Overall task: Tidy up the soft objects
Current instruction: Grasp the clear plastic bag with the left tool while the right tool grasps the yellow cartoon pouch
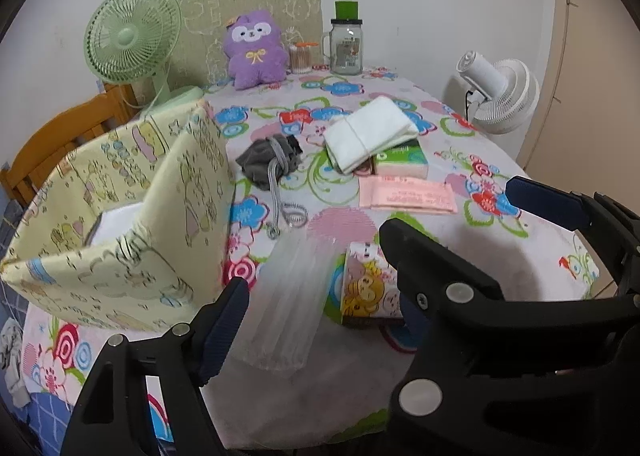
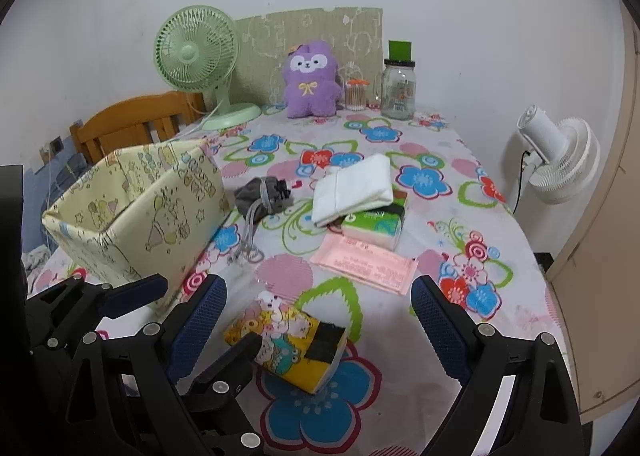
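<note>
Right wrist view: green tissue pack (image 2: 374, 225) label too blurred to read.

Fabric storage box (image 1: 120, 224), pale yellow w/ cartoon print, upright at table's left edge, open top, white item inside. Cartoon-print tissue pack (image 2: 296, 348) lying tilted, near front. Clear plastic pack (image 1: 288, 296) just left of it. Grey drawstring pouch (image 1: 272, 160) mid-table. White folded cloth (image 1: 372, 132) resting on green tissue pack (image 1: 404, 164). Pink flat packet (image 1: 408, 196) in front. Purple plush (image 1: 256, 48) upright at the rear.

Clear pouch (image 1: 288, 304) is blurred, contents unreadable.
</note>
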Motion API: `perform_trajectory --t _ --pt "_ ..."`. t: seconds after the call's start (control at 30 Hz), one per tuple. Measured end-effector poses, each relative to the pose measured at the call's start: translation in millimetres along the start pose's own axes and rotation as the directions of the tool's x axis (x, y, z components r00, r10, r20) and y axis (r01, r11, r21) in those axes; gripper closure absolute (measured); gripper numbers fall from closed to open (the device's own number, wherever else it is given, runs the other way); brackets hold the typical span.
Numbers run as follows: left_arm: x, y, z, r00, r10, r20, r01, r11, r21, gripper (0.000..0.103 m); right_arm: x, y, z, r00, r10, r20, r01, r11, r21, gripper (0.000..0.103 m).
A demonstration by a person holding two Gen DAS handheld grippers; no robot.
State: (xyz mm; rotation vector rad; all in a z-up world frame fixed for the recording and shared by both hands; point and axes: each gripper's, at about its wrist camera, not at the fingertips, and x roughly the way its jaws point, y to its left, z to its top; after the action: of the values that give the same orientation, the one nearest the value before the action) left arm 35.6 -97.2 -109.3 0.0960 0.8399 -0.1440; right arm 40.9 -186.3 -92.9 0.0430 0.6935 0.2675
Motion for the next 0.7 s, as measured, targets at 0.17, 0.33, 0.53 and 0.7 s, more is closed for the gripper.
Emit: perform_trajectory --t 0.17,0.33,0.53,0.7 --pt "7 3 -9 1.0 0.003 -0.019 -0.003 1.0 0.004 0.025 8 4 -8 1.0 0.001 -0.023 -0.001 1.0 -0.01 0.008" --pt "8 9 -14 1.0 -0.008 -0.017 0.008 1.0 0.01 0.026 17 9 -14 0.999 -0.001 -0.052 0.0 1.0 -0.015 0.008" --pt "17 17 -19 0.999 -0.006 -0.036 0.006 1.0 0.0 0.028 28 22 -18 0.997 0.0 -0.08 -0.003 0.999 -0.037 0.008" --pt "22 16 -20 0.999 0.012 -0.03 -0.011 1.0 0.013 0.028 40 21 -20 0.993 -0.002 -0.116 0.0 1.0 -0.018 0.008"
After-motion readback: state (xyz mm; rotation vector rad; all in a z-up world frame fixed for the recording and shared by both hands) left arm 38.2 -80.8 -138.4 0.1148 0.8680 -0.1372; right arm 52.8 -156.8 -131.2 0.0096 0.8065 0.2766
